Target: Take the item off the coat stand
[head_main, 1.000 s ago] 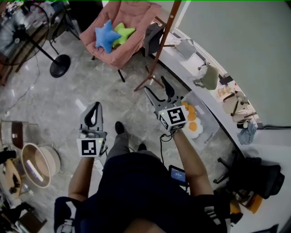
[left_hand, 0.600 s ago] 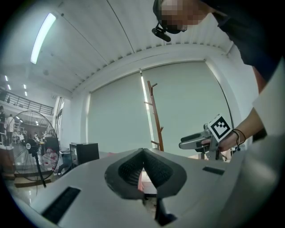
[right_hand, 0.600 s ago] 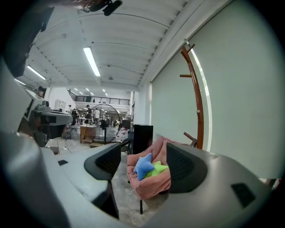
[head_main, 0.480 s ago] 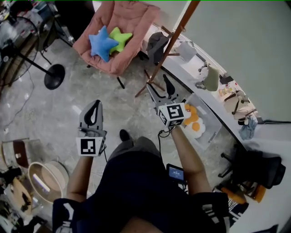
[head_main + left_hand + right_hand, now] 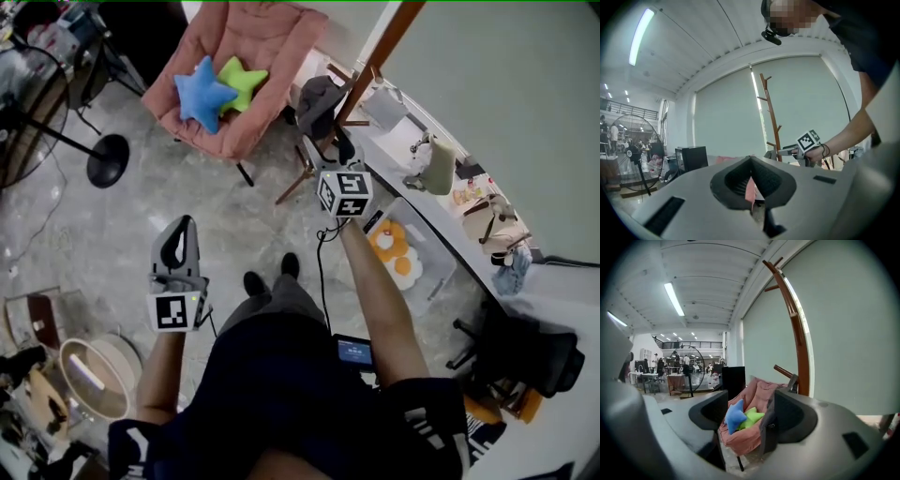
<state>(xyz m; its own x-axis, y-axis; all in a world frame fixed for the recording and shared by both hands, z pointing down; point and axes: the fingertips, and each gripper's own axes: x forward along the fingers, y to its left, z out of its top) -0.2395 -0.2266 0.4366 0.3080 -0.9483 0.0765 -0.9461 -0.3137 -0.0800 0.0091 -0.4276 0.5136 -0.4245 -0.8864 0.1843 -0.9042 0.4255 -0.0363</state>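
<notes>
The wooden coat stand (image 5: 375,58) rises at the upper middle of the head view. A dark grey bag (image 5: 319,98) hangs low on it. My right gripper (image 5: 325,142) is raised to the bag, jaws apart, fingertips right at its lower edge. In the right gripper view the stand's pole (image 5: 794,329) curves up on the right, and the dark bag (image 5: 768,423) shows in the gap of my right gripper (image 5: 750,413), close against the right jaw. My left gripper (image 5: 180,227) hangs lower left, shut and empty. The left gripper view shows that left gripper (image 5: 751,159) shut, with the stand (image 5: 769,117) far ahead.
A pink folding chair (image 5: 272,37) with a blue star cushion (image 5: 203,94) and a green one stands left of the stand. A fan's round base (image 5: 108,159) is at left, a clear box (image 5: 427,272) with orange things at right, and a round basket (image 5: 89,375) at lower left.
My right gripper has risen and reached forward from waist height to the bag on the stand. The left gripper has sunk lower and nearer the body, still shut.
</notes>
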